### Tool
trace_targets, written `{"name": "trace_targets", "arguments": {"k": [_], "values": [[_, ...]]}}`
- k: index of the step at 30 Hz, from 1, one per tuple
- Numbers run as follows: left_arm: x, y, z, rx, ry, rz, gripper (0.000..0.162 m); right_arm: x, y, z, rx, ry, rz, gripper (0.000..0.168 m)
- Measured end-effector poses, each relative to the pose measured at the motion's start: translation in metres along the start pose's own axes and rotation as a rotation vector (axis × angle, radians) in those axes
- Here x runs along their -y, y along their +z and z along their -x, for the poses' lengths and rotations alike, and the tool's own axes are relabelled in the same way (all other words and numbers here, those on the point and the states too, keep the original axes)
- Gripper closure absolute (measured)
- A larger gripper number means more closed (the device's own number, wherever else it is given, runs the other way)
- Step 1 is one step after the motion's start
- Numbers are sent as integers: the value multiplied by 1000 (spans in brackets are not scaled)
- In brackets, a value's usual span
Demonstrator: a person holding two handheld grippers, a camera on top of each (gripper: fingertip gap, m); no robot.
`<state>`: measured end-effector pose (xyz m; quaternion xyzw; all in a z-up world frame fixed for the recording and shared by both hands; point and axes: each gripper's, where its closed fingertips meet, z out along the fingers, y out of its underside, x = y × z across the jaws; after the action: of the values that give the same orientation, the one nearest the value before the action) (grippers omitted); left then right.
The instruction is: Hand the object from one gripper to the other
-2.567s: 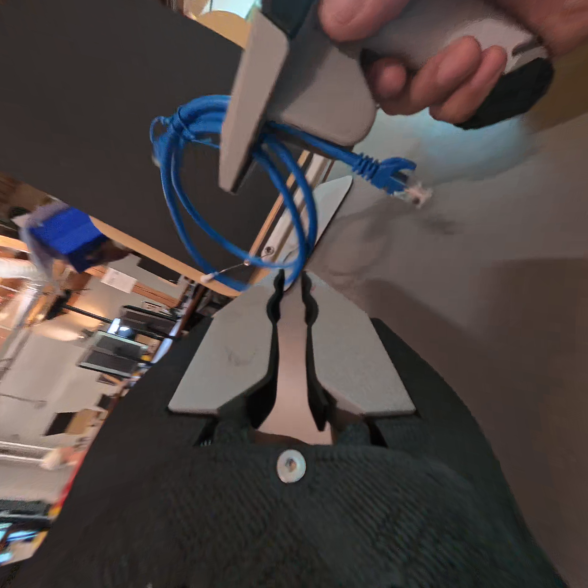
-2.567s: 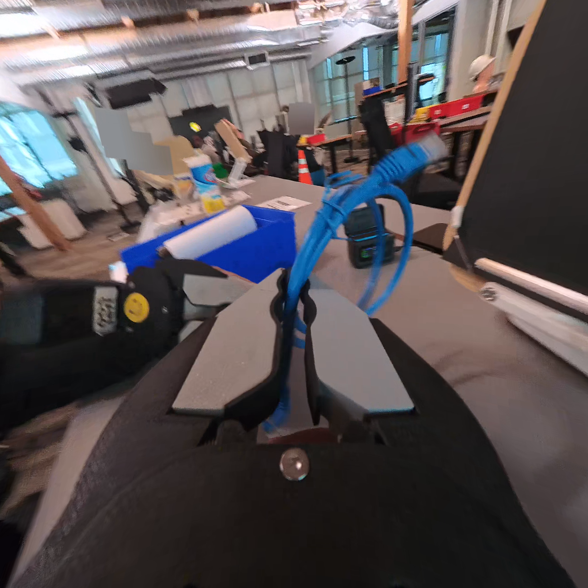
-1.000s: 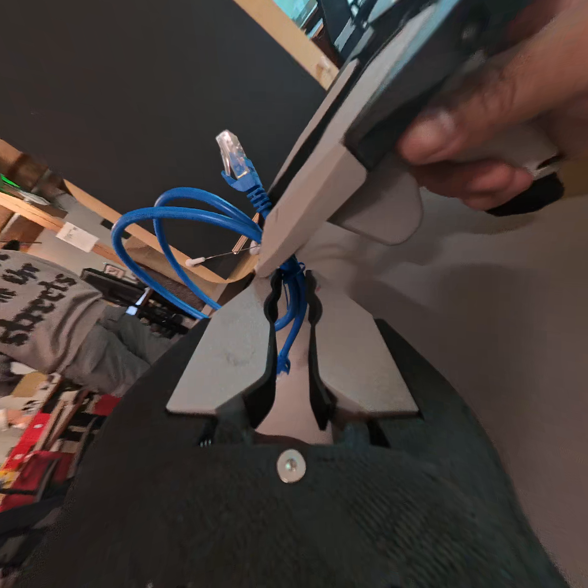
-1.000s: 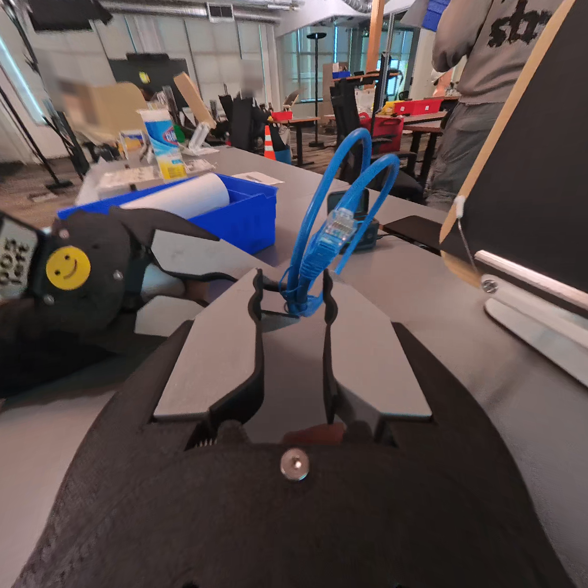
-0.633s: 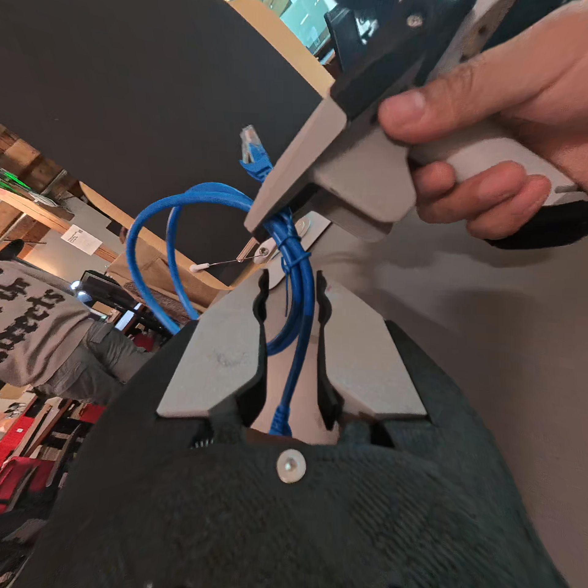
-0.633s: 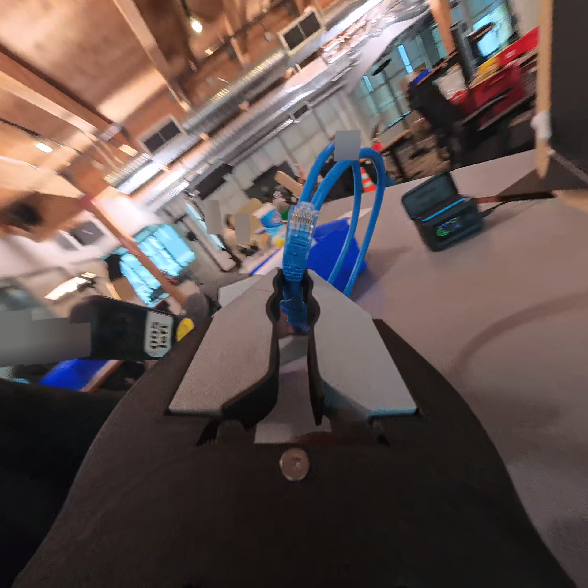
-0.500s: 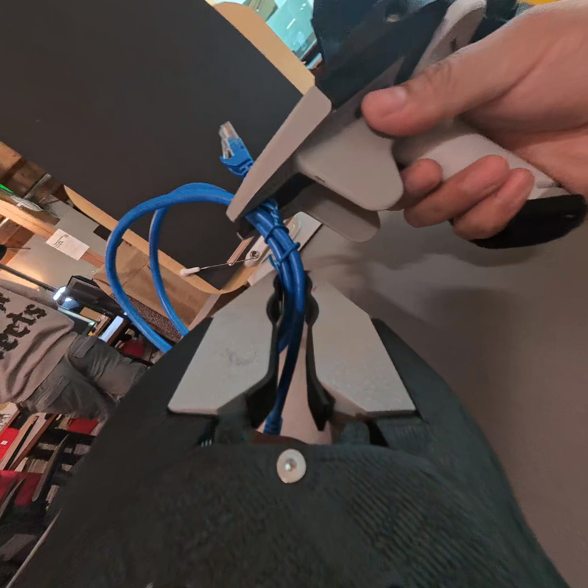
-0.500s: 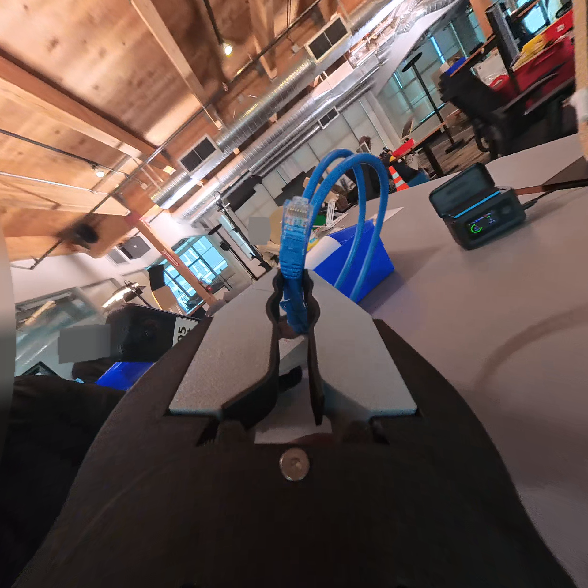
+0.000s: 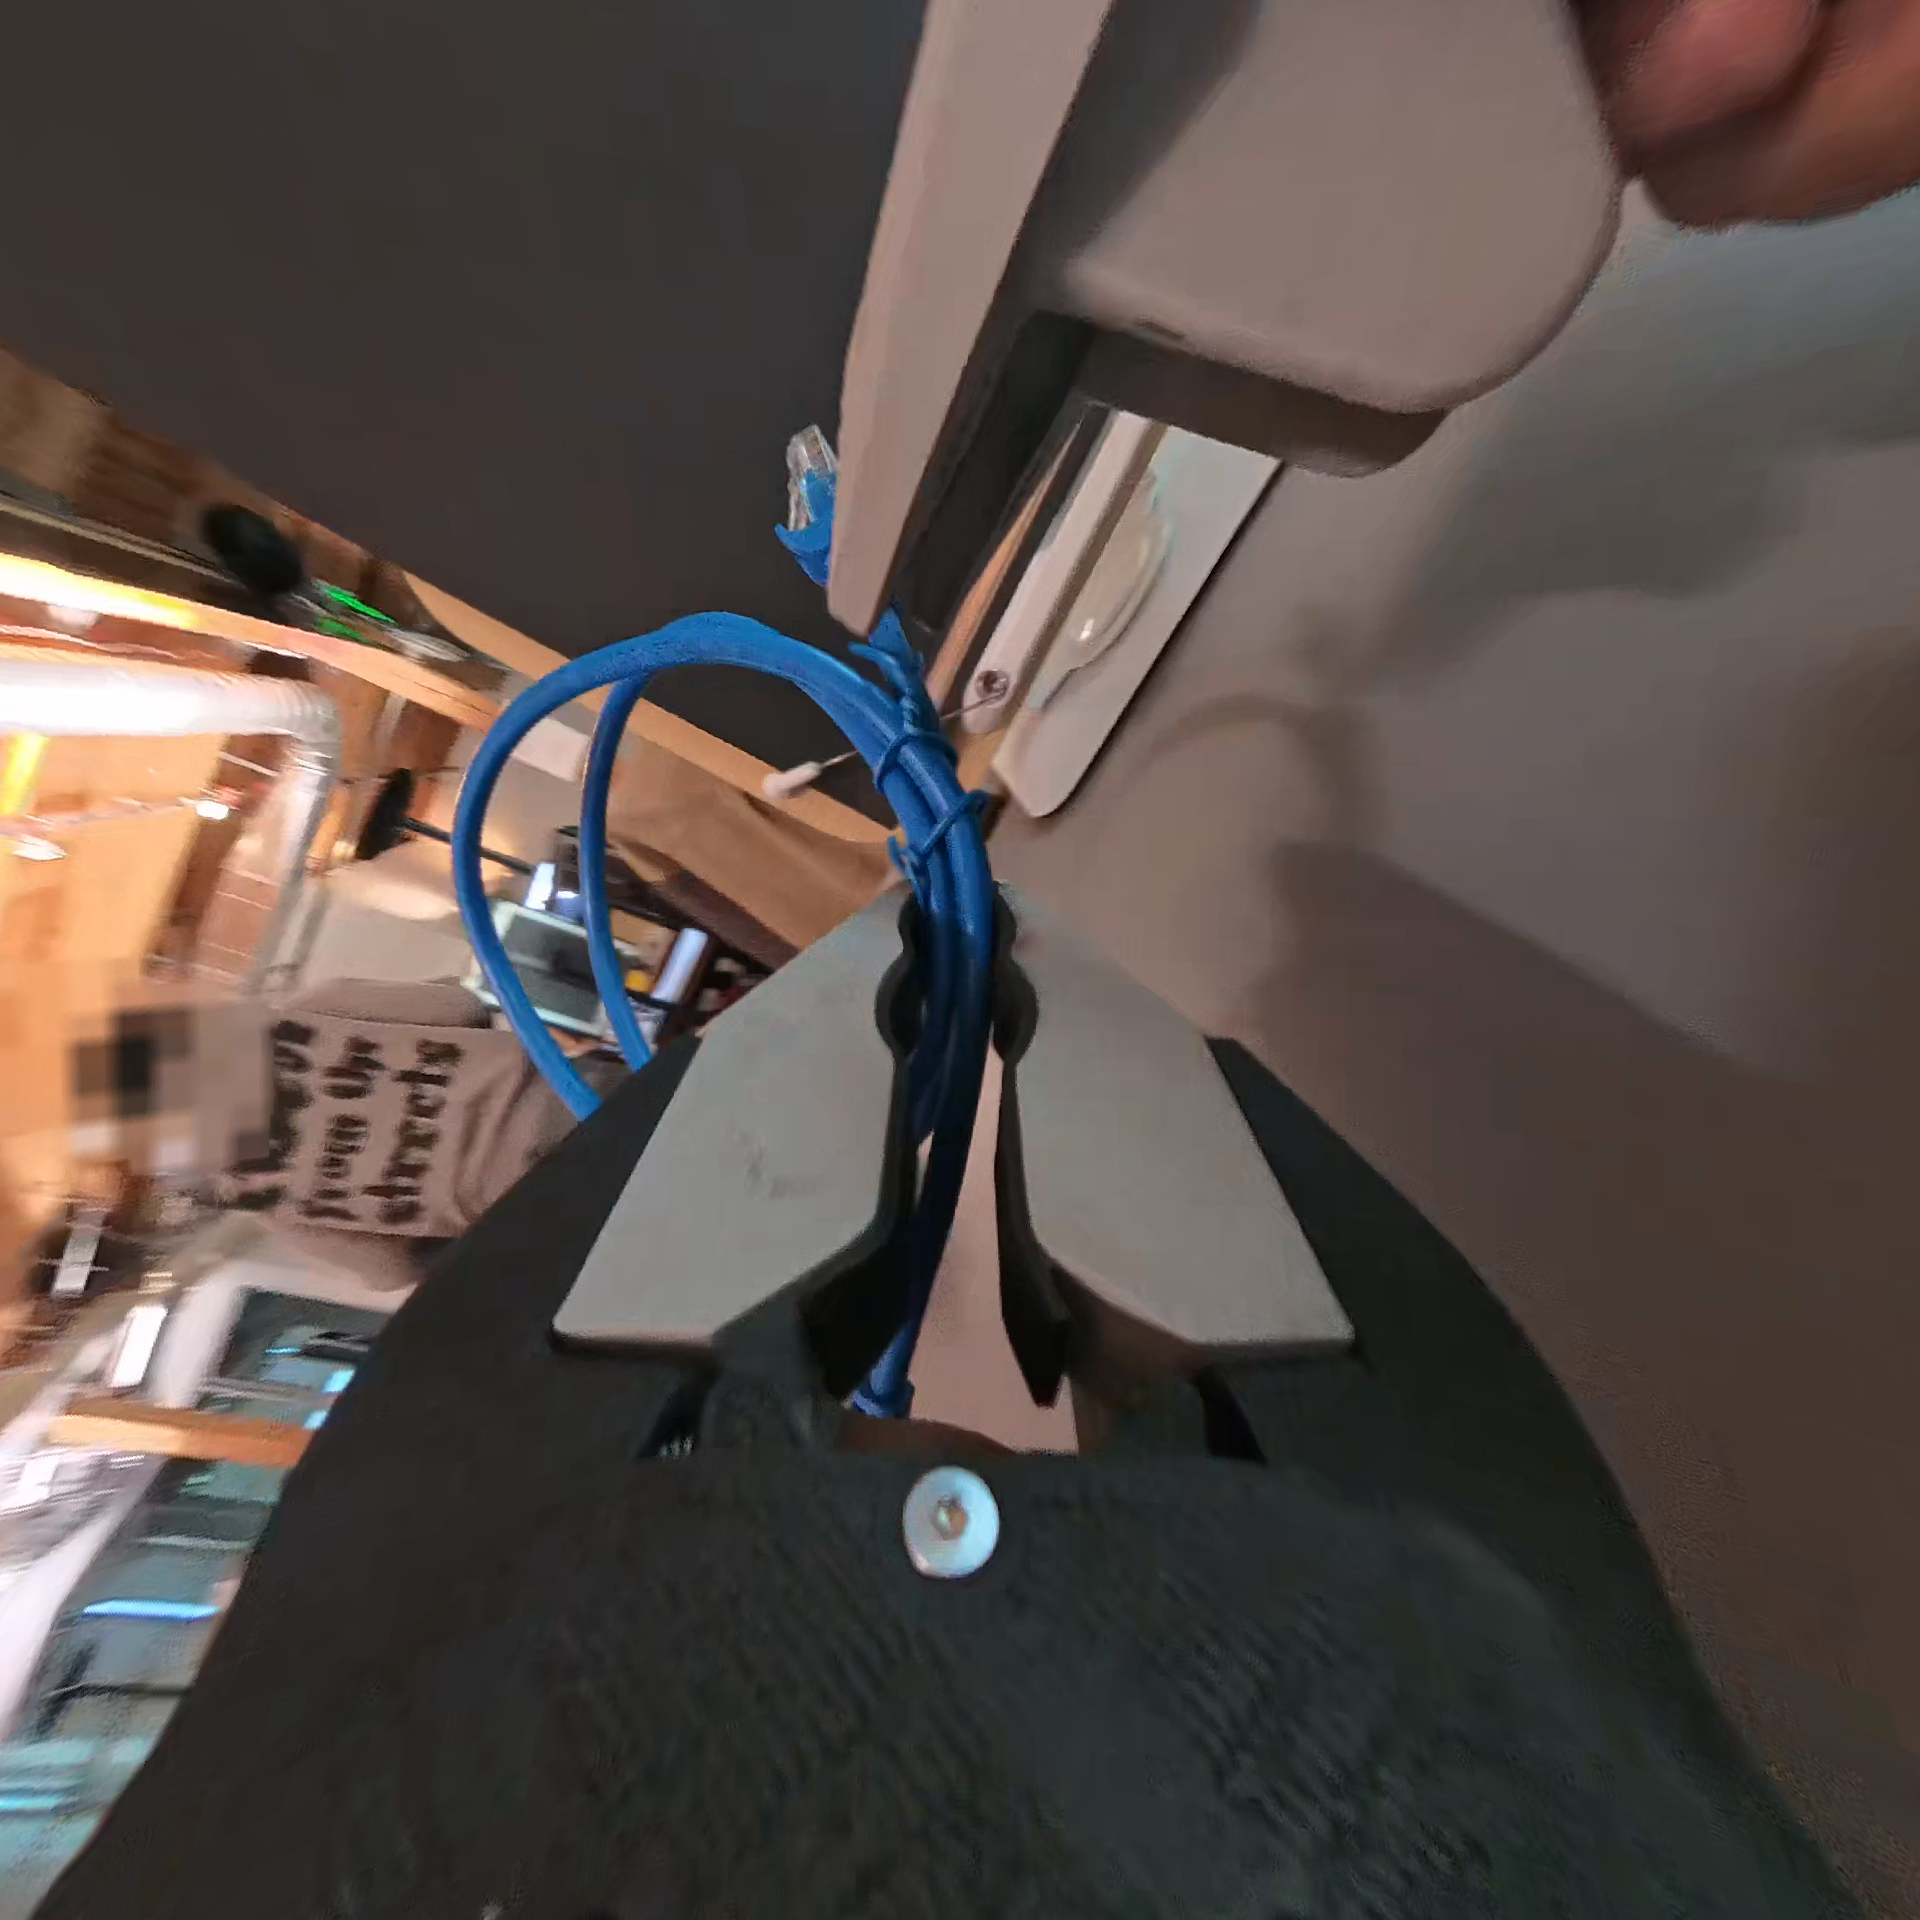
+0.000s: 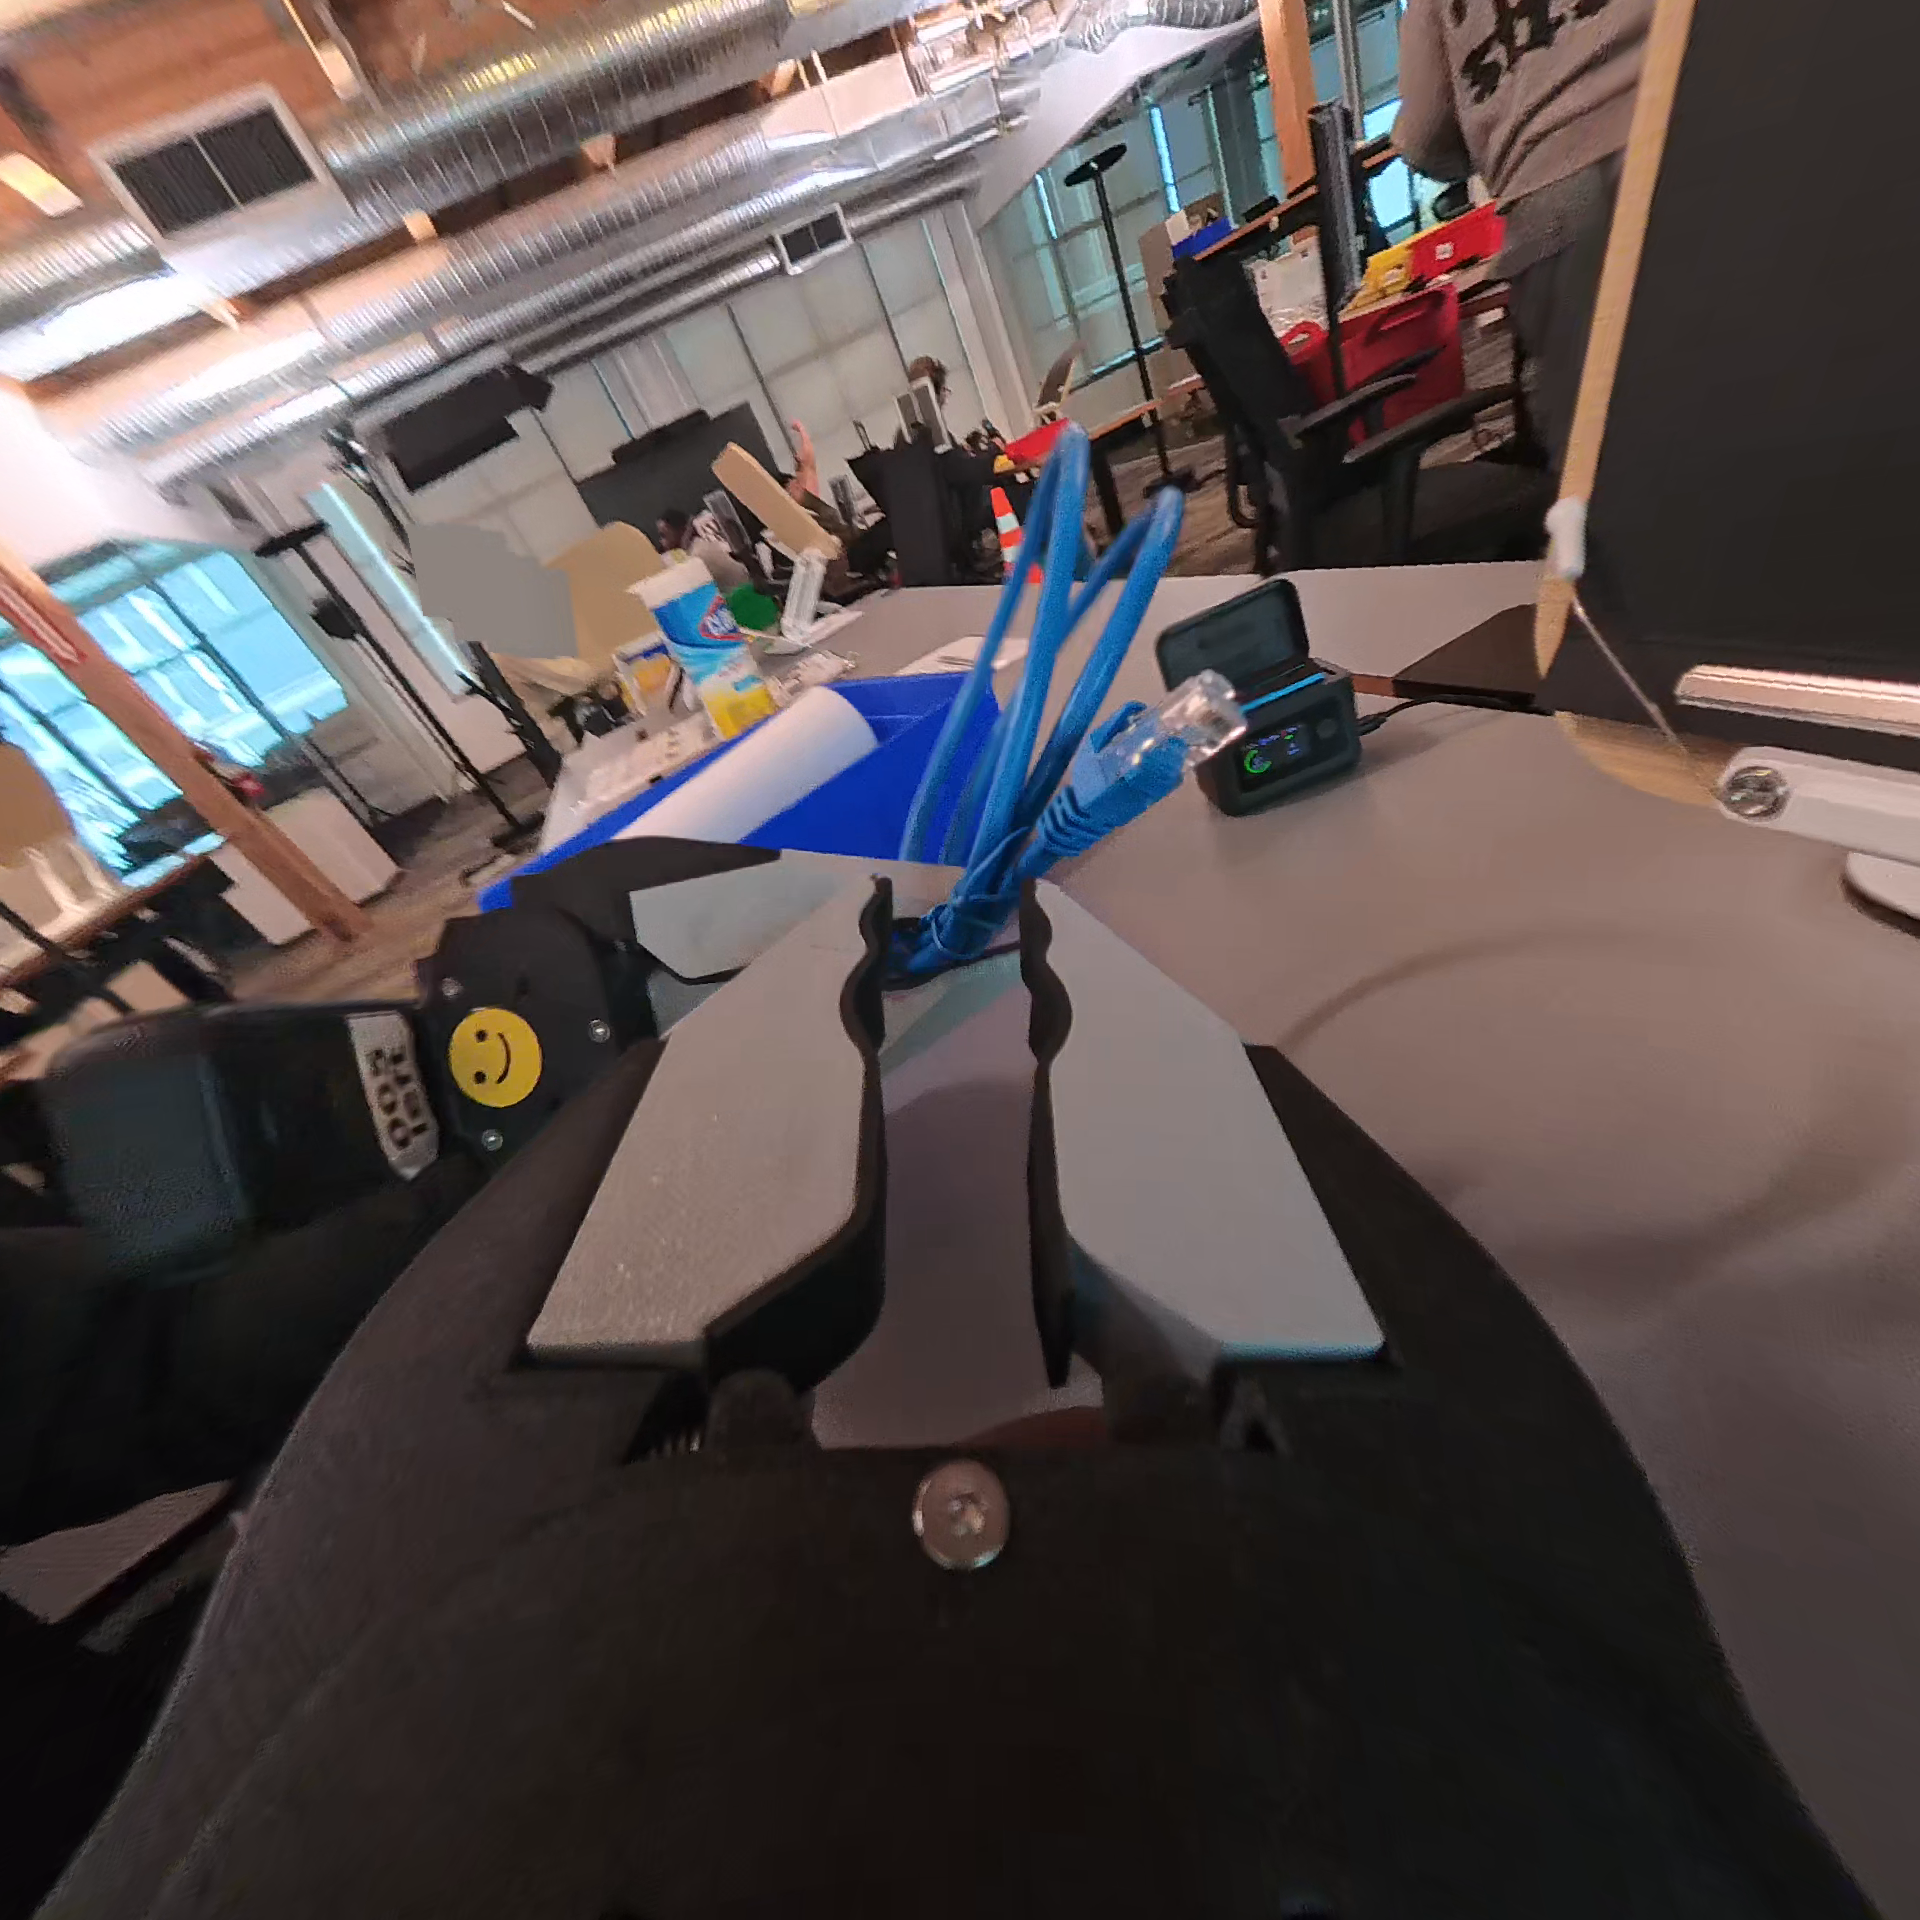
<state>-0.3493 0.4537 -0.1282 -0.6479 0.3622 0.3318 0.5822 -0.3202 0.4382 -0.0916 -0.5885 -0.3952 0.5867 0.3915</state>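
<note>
Blue cable (image 9: 940, 904) clamped in left gripper (image 9: 954, 971).
Right gripper (image 10: 951, 935) jaws parted (cable bundle just past its tips).

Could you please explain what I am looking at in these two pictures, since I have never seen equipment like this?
There is no robot here: a person holds a hand-operated gripper in each hand, and each gripper carries a camera looking forward along its two grey fingers.

In the left wrist view, the left gripper has its jaws shut on a bundled blue network cable. The other gripper's grey body fills the top of that picture, with part of the person's hand.

In the right wrist view, the right gripper has its jaws apart, with the cable just beyond its tips, so the left one appears to hold it alone.

On the grey table sit a blue bin and a small black device.
</note>
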Motion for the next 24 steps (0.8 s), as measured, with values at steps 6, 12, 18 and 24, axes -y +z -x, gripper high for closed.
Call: {"name": "trace_targets", "arguments": {"k": [6, 12, 18, 24], "values": [[4, 0, 4, 74, 128, -7, 155, -2, 1, -8, -101, -62, 1, 160], [5, 0, 4, 105, 197, 4, 155, -3, 1, -9, -67, 31, -19, 159], [4, 2, 1, 111, 228, 23, 156, -7, 2, -13, -67, 96, -27, 160], [9, 1, -5, -22, -63, -58, 155, -3, -1, -6, 41, 142, -65, 168]]}}
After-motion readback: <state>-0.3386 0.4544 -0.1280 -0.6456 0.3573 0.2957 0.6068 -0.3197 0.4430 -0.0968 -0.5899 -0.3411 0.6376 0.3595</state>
